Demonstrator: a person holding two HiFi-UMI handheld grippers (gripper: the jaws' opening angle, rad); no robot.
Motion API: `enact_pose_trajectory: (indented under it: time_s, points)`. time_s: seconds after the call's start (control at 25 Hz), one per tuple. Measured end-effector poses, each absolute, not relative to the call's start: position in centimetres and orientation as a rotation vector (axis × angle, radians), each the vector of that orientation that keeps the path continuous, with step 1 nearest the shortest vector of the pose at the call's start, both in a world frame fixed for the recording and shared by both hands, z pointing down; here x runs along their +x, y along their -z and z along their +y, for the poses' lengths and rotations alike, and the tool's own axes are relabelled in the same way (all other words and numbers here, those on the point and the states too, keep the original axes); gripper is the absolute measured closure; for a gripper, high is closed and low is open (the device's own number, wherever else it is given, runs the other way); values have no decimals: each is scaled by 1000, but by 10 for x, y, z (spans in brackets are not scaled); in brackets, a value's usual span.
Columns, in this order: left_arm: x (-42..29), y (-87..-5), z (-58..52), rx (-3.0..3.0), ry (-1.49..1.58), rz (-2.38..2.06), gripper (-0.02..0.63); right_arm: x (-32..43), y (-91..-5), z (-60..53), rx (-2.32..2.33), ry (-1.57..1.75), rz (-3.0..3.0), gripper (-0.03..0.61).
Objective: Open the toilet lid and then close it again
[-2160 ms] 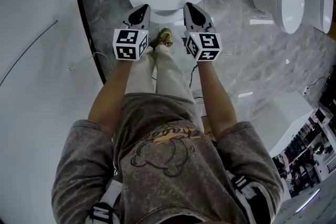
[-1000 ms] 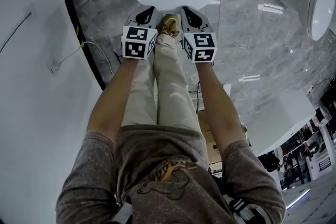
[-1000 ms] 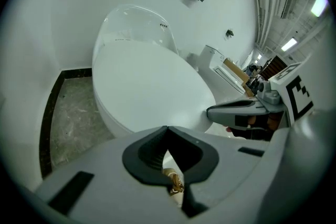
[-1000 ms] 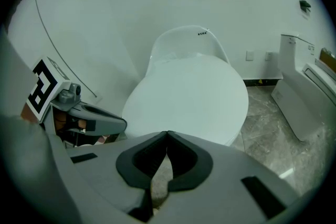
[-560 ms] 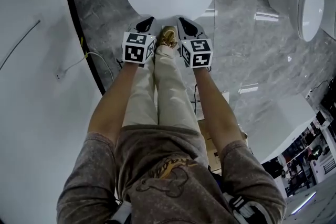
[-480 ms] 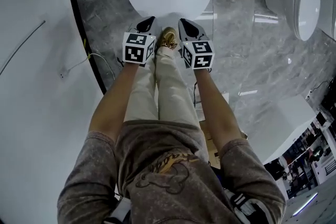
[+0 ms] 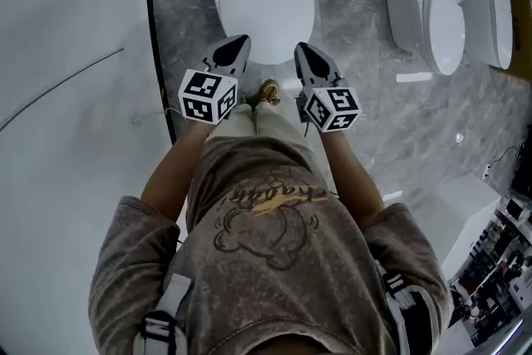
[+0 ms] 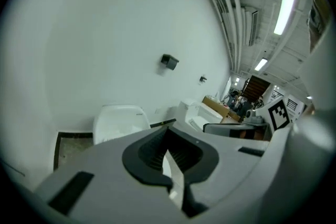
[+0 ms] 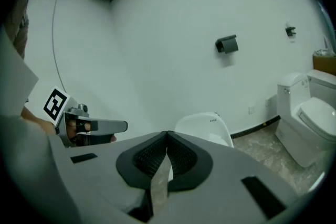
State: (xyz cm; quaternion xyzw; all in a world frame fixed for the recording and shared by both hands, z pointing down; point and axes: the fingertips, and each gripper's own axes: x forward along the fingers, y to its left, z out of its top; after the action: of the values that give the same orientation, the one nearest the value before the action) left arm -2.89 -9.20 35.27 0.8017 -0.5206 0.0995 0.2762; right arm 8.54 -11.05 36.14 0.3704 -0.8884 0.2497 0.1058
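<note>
Both grippers have drawn back from the toilet lid (image 7: 262, 8): half a second ago their tips lay at its front edge and the lid filled the top of the head view, whereas now the whole toilet is seen from farther off and the tips hang just short of its front rim, apart from it.

Head view: the lid lies down, flat on the bowl, at top centre on the grey marble floor (image 7: 357, 37). The left gripper (image 7: 237, 44) and right gripper (image 7: 302, 52) are held side by side, pointing toward the toilet, one to each side of the lid's front end. One shoe (image 7: 267, 91) of the person shows between them. A second toilet (image 7: 440, 17) stands well apart at the right. A thin cable (image 7: 66, 87) lies on the white surface at the left.

Left gripper view: the jaws of the left gripper (image 8: 168, 136) meet at their tips with nothing held between them; beyond them the closed lid (image 8: 119, 120) stands against a white wall, which carries a small dark wall fixture (image 8: 169, 61). The other gripper's marker cube (image 8: 281, 113) appears at the right.

Right gripper view: the jaws of the right gripper (image 9: 167, 138) are likewise pressed together and empty, with the lid (image 9: 205, 128) just beyond their tips and the same fixture (image 9: 227, 44) above.
</note>
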Motion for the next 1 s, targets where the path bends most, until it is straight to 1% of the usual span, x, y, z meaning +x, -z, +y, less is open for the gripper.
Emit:
enact_pose_trajectory:
  time_s: [0.16,0.4,0.6,1.0]
  points:
    - [-39,-274,-78,2255,-200,-1434,604,92,-284,-105,1080,-574,-2721,552]
    - [-60,-223,-51,2290,-96,-1514,606,85,-230,-69,1002,-409,-2803,552]
    - [-77,-208,-36,2288,5,-1578,604,91,-216,-63,1056,-356,-2837,552]
    - [-77,-211,-42,2362,-34,-1645,606,100,-213,-85,1107,-353,-2871,552]
